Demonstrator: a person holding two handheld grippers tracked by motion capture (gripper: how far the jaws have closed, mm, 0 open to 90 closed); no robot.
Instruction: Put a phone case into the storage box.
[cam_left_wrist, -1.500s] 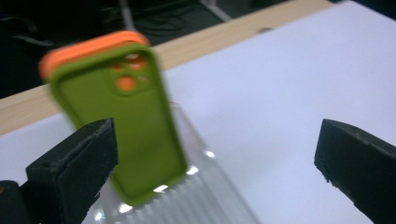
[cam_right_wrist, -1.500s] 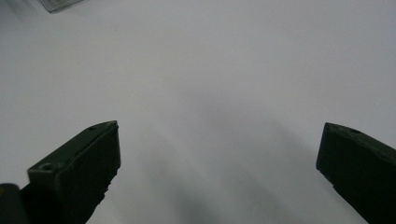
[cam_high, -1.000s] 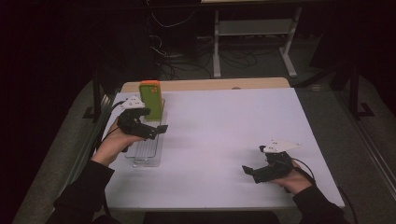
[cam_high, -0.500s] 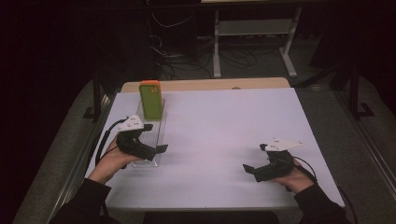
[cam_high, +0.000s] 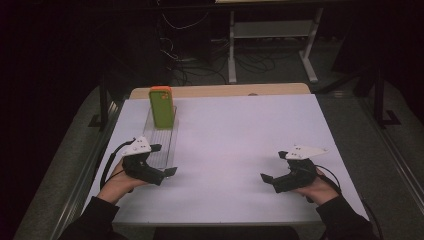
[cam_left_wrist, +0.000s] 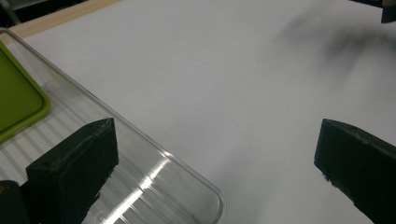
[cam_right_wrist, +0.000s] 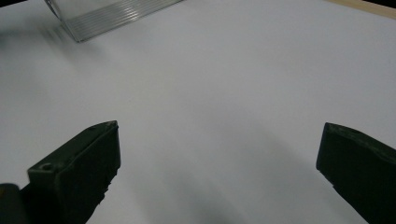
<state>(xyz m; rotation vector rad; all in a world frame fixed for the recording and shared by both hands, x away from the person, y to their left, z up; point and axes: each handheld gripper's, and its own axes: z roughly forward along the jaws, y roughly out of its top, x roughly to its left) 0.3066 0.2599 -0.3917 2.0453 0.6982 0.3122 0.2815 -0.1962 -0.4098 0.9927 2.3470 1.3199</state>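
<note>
So the green phone-shaped slab (cam_high: 161, 107) is standing upright in the far end of a clear ribbed tray (cam_high: 162, 145), and that tray's long axis runs straight away from the person, out ahead of the left hand-held gripper (cam_high: 161, 176). That gripper is released, jaws spread wide with nothing between them, and sits right at the near end of the tray: in the left gripper view one jaw hangs over the tray's ribbed floor (cam_left_wrist: 140, 191) while the other is out over bare white bench (cam_left_wrist: 243, 93), with the green edge (cam_left_wrist: 18, 100) just ahead of the inner jaw. The right hand-held gripper (cam_high: 272, 180) is also released and empty, well apart from the tray, which lies across the bench ahead of its jaws (cam_right_wrist: 107, 16). My guess: the left is clearly the nearer one, so any grab would mean going forward along the tray's length.
</note>
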